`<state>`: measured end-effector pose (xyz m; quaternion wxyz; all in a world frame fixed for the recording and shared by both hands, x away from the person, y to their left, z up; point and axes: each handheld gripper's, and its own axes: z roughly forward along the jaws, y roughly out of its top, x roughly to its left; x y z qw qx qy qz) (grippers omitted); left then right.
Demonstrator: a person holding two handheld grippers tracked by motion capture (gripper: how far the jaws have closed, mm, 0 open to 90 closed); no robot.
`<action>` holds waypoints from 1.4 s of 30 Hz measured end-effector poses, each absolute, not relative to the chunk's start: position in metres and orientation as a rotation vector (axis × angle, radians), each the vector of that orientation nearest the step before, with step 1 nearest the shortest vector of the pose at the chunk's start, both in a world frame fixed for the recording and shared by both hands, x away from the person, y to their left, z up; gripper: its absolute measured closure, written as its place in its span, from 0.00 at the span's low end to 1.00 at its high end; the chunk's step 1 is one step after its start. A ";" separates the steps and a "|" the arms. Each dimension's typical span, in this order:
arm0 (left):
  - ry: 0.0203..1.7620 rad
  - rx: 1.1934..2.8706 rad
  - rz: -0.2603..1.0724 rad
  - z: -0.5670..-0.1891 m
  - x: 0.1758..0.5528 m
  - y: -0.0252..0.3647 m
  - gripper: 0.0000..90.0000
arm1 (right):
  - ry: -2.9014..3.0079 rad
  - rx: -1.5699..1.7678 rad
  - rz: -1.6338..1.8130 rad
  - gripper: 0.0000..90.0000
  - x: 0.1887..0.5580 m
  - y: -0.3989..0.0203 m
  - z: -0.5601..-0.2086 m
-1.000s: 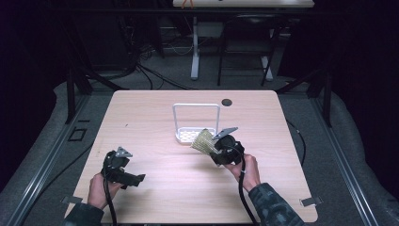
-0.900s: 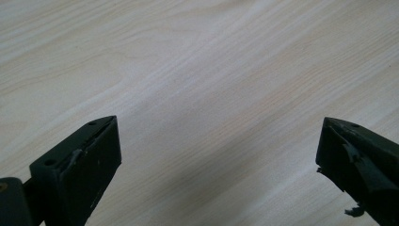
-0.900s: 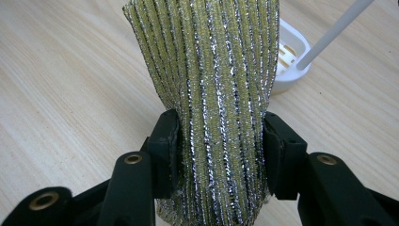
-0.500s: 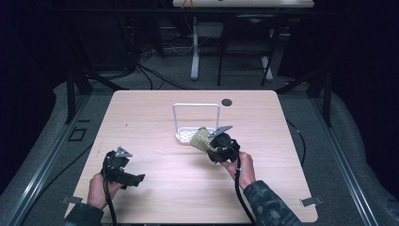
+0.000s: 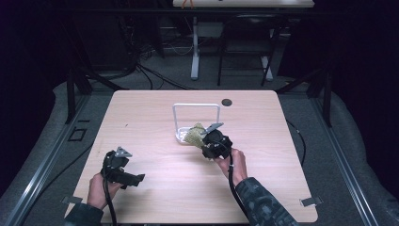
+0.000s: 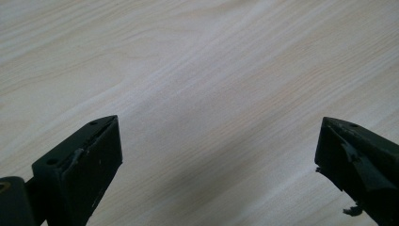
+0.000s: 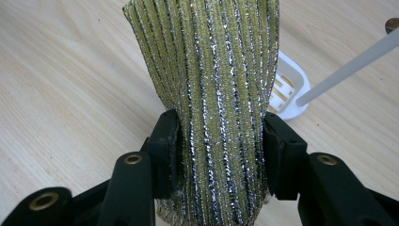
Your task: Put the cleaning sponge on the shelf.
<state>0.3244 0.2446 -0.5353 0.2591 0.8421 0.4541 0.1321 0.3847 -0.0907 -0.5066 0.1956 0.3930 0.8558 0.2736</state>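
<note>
Sponge (image 7: 216, 94), yellow-green with silver ribbing, clamped in our right gripper (image 7: 219, 141) at the rack's near edge.

We record the right gripper's jaws pressed on both sides of the sponge, which stands up between them; in the high view the sponge (image 5: 193, 135) sits just in front of the white rack (image 5: 181, 136), above the table (image 5: 150, 117), and whether it touches the rack's base we cannot tell. We note the rack's slotted base (image 7: 287, 92) and one white post (image 7: 350, 63) just behind the sponge. Our left gripper (image 6: 219, 160) is held low over bare wood near the table's front left, jaws wide apart with nothing between them, well apart from the sponge. A small dark disc (image 5: 227, 101) lies beyond the rack.
</note>
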 end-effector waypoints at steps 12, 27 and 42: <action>1.232 2.281 0.364 -0.535 0.324 0.245 0.02 | 2.363 1.096 0.704 0.59 0.402 -0.078 -0.514; 1.226 2.291 0.354 -0.536 0.325 0.245 0.02 | 2.338 1.090 0.645 0.58 0.431 -0.065 -0.525; 1.224 2.291 0.349 -0.536 0.325 0.245 0.01 | 2.344 1.102 0.583 0.52 0.450 -0.049 -0.543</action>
